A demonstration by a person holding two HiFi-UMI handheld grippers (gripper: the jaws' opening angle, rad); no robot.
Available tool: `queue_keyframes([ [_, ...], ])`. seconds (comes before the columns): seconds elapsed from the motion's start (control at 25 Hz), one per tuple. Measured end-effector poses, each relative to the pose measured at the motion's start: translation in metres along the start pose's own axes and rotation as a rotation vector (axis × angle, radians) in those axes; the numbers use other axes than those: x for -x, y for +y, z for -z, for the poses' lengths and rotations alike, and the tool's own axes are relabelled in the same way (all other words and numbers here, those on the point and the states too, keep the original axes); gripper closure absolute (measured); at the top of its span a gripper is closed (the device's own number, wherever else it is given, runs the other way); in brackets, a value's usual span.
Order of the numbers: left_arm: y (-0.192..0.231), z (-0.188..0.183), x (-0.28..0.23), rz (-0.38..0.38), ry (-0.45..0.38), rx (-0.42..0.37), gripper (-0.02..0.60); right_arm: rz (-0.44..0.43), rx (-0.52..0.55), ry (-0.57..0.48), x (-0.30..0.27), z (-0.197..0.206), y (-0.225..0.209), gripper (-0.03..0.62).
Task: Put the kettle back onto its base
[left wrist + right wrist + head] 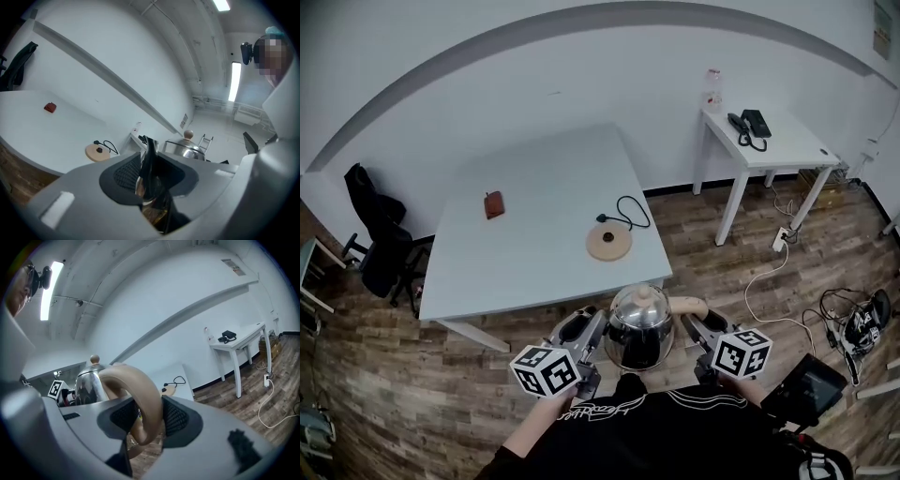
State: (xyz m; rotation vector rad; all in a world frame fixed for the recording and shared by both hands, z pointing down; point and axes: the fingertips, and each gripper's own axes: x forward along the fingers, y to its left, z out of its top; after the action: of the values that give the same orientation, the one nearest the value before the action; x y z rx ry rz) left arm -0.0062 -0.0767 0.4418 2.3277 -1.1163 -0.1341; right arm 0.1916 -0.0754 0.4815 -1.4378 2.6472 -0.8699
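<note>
Left gripper (pixel 589 330) and right gripper (pixel 701 326) hold one kettle (pixel 639 328); one base (pixel 608 241).

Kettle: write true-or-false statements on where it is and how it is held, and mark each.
1. The kettle stands on its base. False: it is held in the air, short of the near edge of the table.
2. The right tongs are closed on the kettle's beige handle. True.
3. The left tongs are empty. False: they clamp a dark part of the kettle.
4. The base lies by the table's near right corner, its cord attached. True.
</note>
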Motion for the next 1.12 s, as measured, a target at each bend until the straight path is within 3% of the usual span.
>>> queue_keyframes([
  [0.32,0.116,-0.075,-0.103,0.013,0.057,0.012,0.482,0.058,0.042,0.003,-0.148,-0.068,-0.041,0.442],
  [0.44,0.14,-0.101,-0.125,0.022,0.041,0.002,0.482,0.057,0.067,-0.02,-0.185,-0.093,-0.048,0.442],
  [0.8,0.168,-0.123,-0.153,0.021,-0.015,-0.098,0.483,0.0,0.109,-0.054,-0.233,-0.109,-0.067,0.442],
  [0.92,0.2,-0.14,-0.183,0.016,0.004,-0.092,0.483,-0.011,0.09,-0.022,-0.276,-0.119,-0.081,0.442],
  [1.12,0.231,-0.122,-0.202,-0.009,0.036,-0.05,0.483,-0.009,0.089,0.041,-0.306,-0.105,-0.104,0.442],
])
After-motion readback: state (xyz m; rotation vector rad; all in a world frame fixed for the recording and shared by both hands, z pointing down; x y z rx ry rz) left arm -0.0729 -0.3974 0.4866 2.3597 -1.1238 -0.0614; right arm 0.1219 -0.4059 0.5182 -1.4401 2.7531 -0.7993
